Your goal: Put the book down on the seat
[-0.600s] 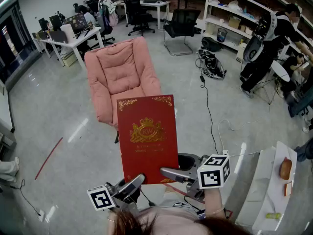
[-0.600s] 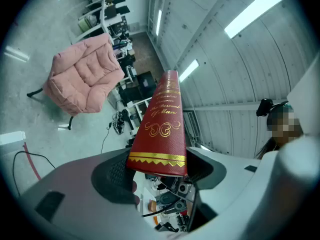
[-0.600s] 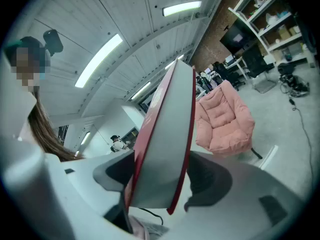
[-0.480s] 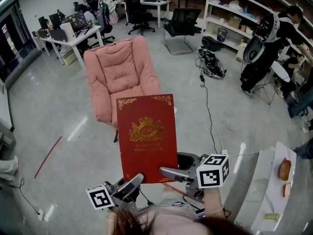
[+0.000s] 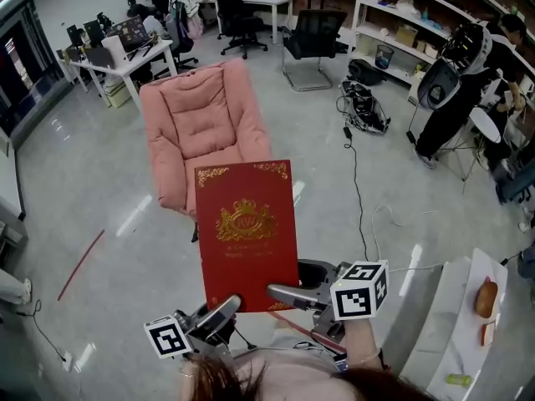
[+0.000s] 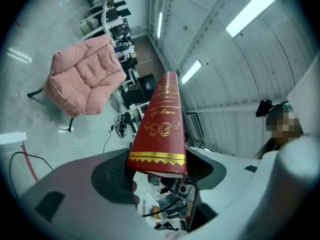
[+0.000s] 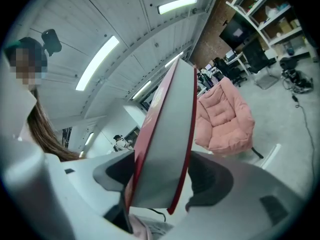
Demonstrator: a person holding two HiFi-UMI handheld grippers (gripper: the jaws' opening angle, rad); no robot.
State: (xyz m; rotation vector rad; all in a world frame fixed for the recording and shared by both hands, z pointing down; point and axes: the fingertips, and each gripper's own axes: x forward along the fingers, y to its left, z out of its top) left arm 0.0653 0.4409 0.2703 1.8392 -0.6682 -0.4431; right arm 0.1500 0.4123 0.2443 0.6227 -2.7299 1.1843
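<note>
A red book (image 5: 247, 232) with a gold crest is held upright in front of me by its two lower corners. My left gripper (image 5: 224, 307) is shut on its lower left corner, and the spine (image 6: 162, 129) stands between the jaws of this left gripper (image 6: 160, 171). My right gripper (image 5: 280, 295) is shut on the lower right corner, the page edge (image 7: 165, 149) filling the gap of the right gripper (image 7: 160, 184). Beyond the book stands a pink padded armchair (image 5: 205, 132), also seen as the armchair (image 6: 82, 81) and the armchair (image 7: 225, 116); the book hides part of its seat.
Desks (image 5: 125, 53) and black office chairs (image 5: 309, 40) stand behind the armchair. Cables (image 5: 364, 111) trail over the floor at right, near shelves (image 5: 401, 23) and a standing person (image 5: 456, 82). A white table (image 5: 456, 341) sits at the lower right.
The book and both grippers have shifted slightly left in the head view. Both grips look unchanged.
</note>
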